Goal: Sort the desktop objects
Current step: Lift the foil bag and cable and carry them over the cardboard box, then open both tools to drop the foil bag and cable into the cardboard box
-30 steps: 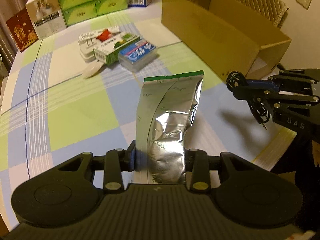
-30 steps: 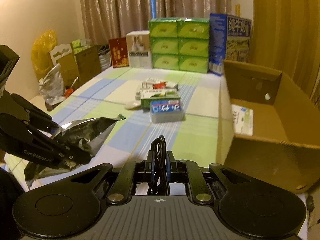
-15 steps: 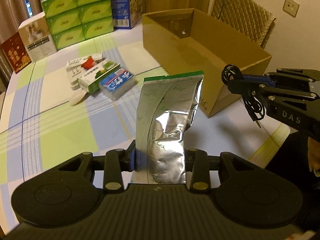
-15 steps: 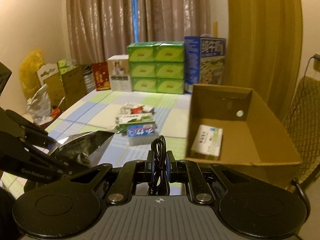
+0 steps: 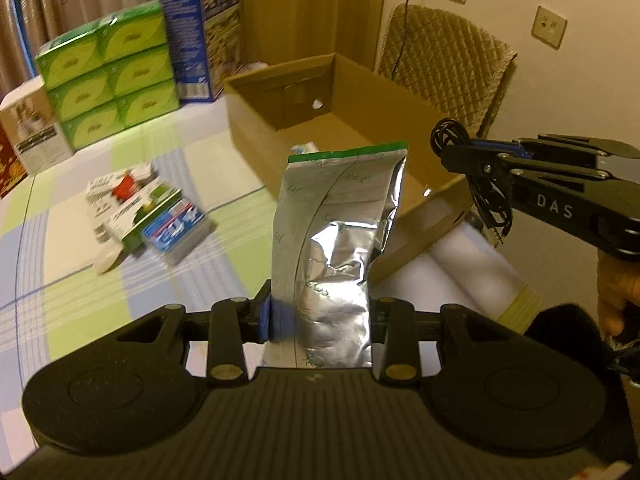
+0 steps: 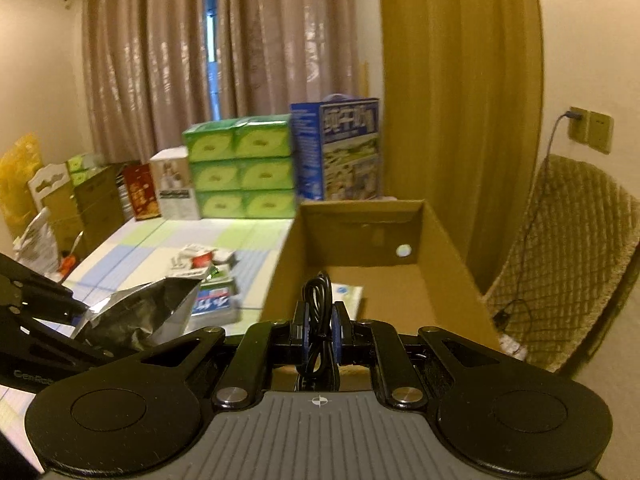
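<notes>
My left gripper (image 5: 320, 316) is shut on a silver foil pouch (image 5: 336, 232) with a green top strip, held upright in the air before the near corner of an open cardboard box (image 5: 256, 120). My right gripper (image 6: 320, 328) is shut on a coiled black cable (image 6: 318, 300) and hangs just short of the same cardboard box (image 6: 360, 236). In the left wrist view the right gripper (image 5: 460, 156) reaches in from the right, its cable (image 5: 488, 196) dangling beside the box. The pouch (image 6: 136, 312) also shows at the lower left of the right wrist view. A pale flat packet (image 6: 346, 296) lies inside the box.
A pile of small boxes and packs (image 5: 144, 208) lies on the checked tablecloth (image 5: 80, 292), left of the box. Stacked green tissue boxes (image 5: 108, 76) and a blue carton (image 5: 204, 36) stand at the table's back. A quilted chair (image 5: 444, 64) stands behind the box, near wall sockets.
Both grippers have risen and swung toward the cardboard box, carrying the pouch and the cable. The inside of the box has come into view. Neither grip has changed.
</notes>
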